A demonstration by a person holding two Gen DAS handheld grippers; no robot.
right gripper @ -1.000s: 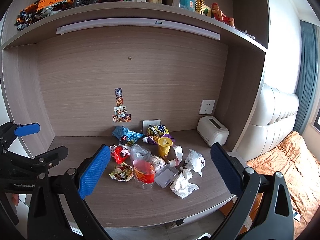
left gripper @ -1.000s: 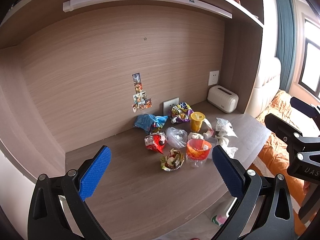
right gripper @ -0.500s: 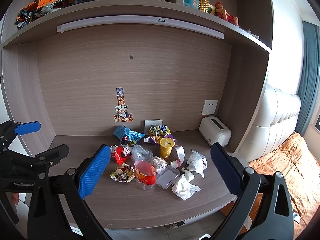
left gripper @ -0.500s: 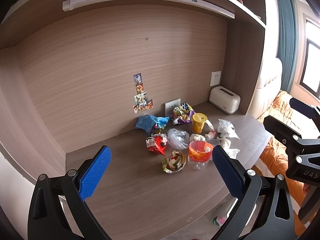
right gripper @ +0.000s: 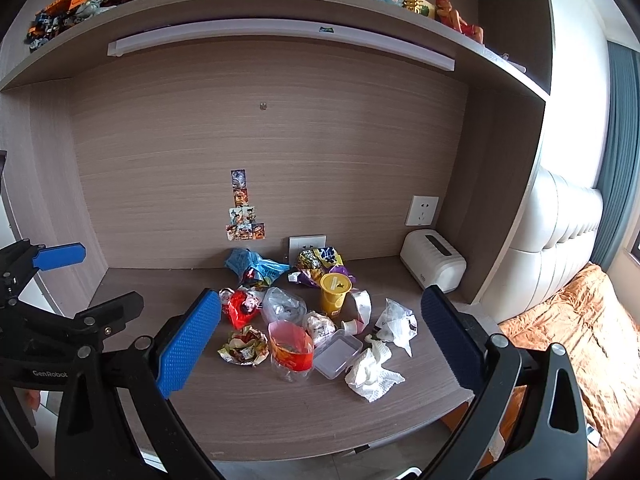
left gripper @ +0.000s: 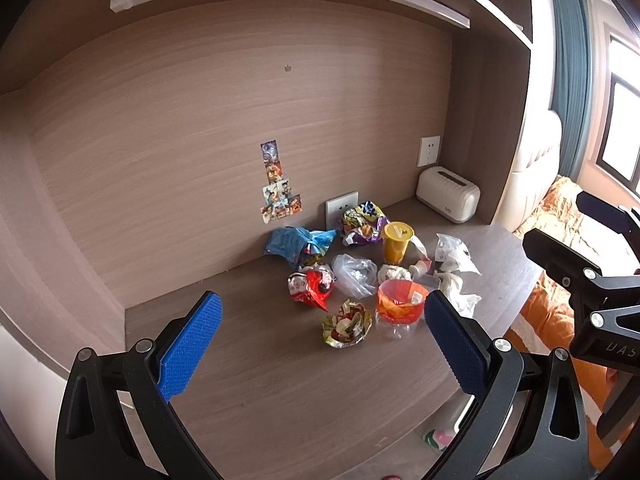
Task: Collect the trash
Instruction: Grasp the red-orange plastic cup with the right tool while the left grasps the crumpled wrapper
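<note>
Desk (right gripper: 248,408), wood grain, in a shelved alcove. Trash heaped at its middle toward the back edge:
- blue wrapper (right gripper: 254,266) and purple-yellow snack bag (right gripper: 322,264), rearmost, by the wall;
- yellow cup (right gripper: 335,294), upright;
- red wrapper (right gripper: 242,308), clear bag (right gripper: 284,306);
- foil wrapper (right gripper: 243,347), orange plastic cup (right gripper: 291,350), clear lidded box (right gripper: 338,354), crumpled tissue (right gripper: 372,372), nearest the front edge.

White toaster (right gripper: 434,266) at the back right corner.

Left tool (left gripper: 322,354): spread wide, empty, above the front edge. Right tool (right gripper: 320,344): spread wide, empty.
</note>
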